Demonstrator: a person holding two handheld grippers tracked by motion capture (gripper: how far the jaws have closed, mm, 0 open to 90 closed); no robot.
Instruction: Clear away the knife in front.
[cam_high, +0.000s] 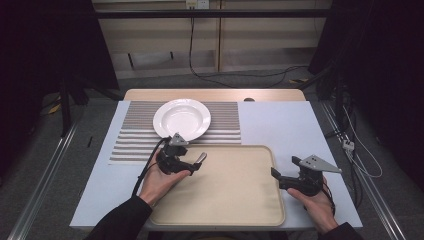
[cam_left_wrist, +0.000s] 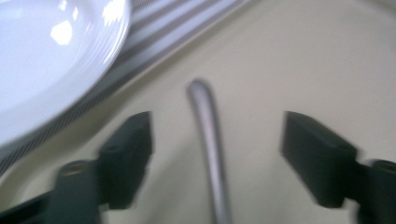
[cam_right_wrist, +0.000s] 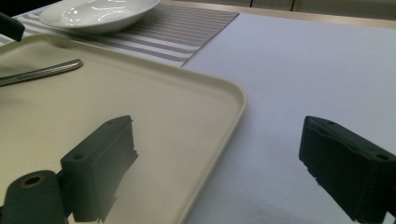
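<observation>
In the high view, the left gripper (cam_high: 194, 161) lay over the near-left corner of the beige tray (cam_high: 250, 200), held in the person's left hand (cam_high: 162, 181), with a metal utensil handle (cam_high: 200, 158) projecting from its tip toward the tray's centre. That view did not resolve whether the jaws pressed on the handle. The left gripper view settled this: the utensil handle (cam_left_wrist: 208, 140) ran up the middle of the frame over the tray surface (cam_left_wrist: 299, 60), with clear space between it and each black jaw, so the left gripper (cam_left_wrist: 215, 140) stood open with the handle between its jaws but ungripped; the picture was blurred, and whether the handle rested on the tray could not be told. The same view showed the white plate (cam_left_wrist: 51, 56) on the striped placemat (cam_left_wrist: 168, 32) at upper left, just beyond the tray edge. In the high view, the right gripper (cam_high: 274, 172) sat at the tray's right rim, held in the right hand (cam_high: 316, 205). The right gripper view showed the right gripper (cam_right_wrist: 217, 158) open and empty, one jaw over the tray (cam_right_wrist: 187, 107) and the other over the pale blue table cover (cam_right_wrist: 317, 70), straddling the rim. Farther off in that view, the utensil handle (cam_right_wrist: 44, 71) lay low over the tray, and the plate (cam_right_wrist: 98, 13) stood on the placemat (cam_right_wrist: 187, 28) behind it.
</observation>
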